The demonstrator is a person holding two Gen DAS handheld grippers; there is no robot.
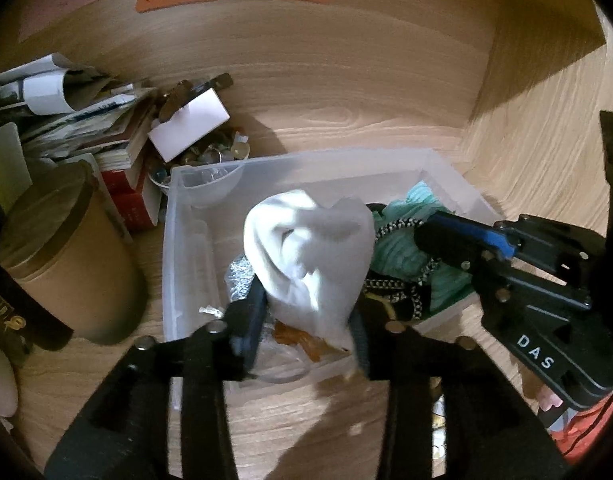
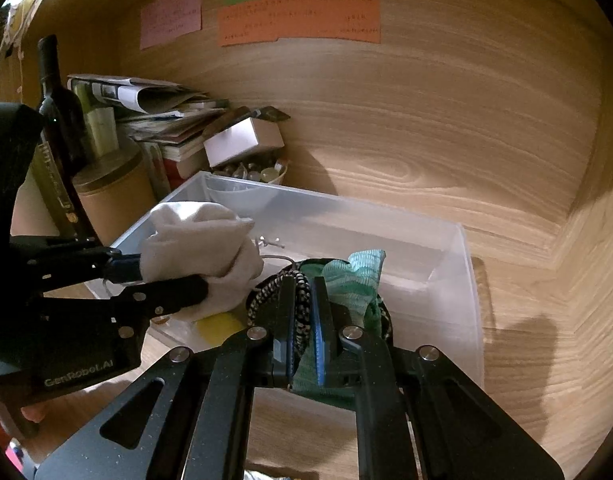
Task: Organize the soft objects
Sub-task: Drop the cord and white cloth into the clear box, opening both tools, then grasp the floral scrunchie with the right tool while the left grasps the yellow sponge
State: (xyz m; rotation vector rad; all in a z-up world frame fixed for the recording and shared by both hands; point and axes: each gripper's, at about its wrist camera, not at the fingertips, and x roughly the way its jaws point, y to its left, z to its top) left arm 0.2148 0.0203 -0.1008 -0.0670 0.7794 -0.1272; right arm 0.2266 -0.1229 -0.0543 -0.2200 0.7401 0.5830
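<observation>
Wooden surface (image 2: 426, 152), clear bin (image 1: 178, 240) at centre. Left gripper (image 1: 306, 320) clamped on white sock (image 1: 306, 248); right gripper (image 2: 302, 320) clamped on patterned cord (image 2: 300, 320) over the bin.

"DAS" in white on the right gripper (image 1: 446, 236) body. "GenRoboLAI", roughly, on the left gripper (image 2: 166, 280) body. Wall notes (image 2: 298, 20) above both grippers carry handwriting, too small to read.

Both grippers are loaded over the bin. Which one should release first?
Probably left. The left gripper holds the white cloth above a bare part of the clear bin. The right gripper is clamped on the green cloth and checkered cord, tangled together.
</observation>
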